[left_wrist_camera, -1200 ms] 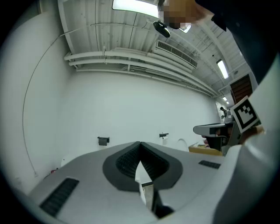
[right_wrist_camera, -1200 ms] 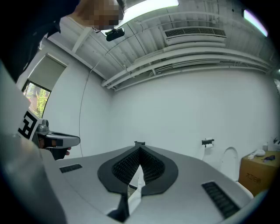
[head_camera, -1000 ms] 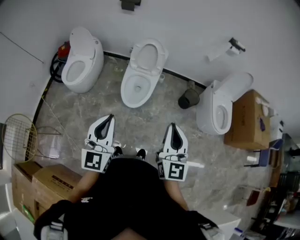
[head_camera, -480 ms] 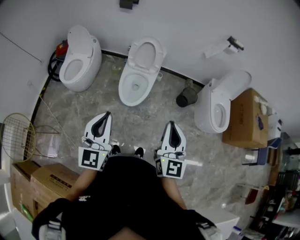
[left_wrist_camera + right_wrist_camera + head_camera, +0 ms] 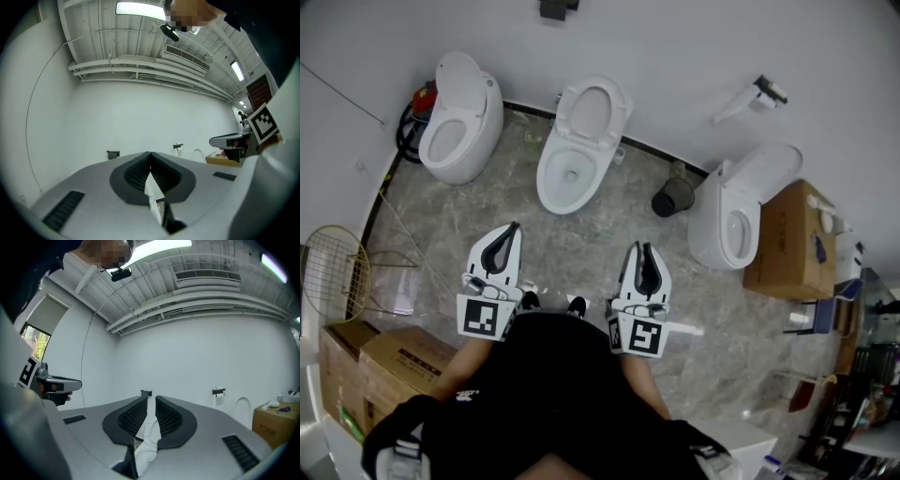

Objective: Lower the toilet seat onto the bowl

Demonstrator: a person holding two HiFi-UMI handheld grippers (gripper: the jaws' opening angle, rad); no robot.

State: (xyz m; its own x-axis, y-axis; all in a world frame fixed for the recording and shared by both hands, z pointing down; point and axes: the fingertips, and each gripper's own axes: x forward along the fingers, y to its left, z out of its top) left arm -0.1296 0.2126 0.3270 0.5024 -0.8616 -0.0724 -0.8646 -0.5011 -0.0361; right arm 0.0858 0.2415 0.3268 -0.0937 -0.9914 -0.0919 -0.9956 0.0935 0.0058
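Three white toilets stand along the far wall. The middle toilet [image 5: 567,173] is straight ahead, its seat [image 5: 592,112] raised against the wall. Both grippers are held level, well short of it and touching nothing. My left gripper [image 5: 516,227] [image 5: 150,153] is shut and empty. My right gripper [image 5: 643,247] [image 5: 151,398] has just been opening; a narrow gap shows between its jaws, with nothing in it. Part of a white toilet shows low between the jaws in both gripper views.
The left toilet [image 5: 459,122] and right toilet [image 5: 731,220] also have raised lids. A black waste bin [image 5: 675,197] stands between middle and right toilets. Cardboard boxes [image 5: 797,239] [image 5: 384,361] sit at both sides, and a racket [image 5: 337,272] lies at the left.
The right gripper's jaws have parted slightly. The head view has shifted a little; both hands stay where they were.
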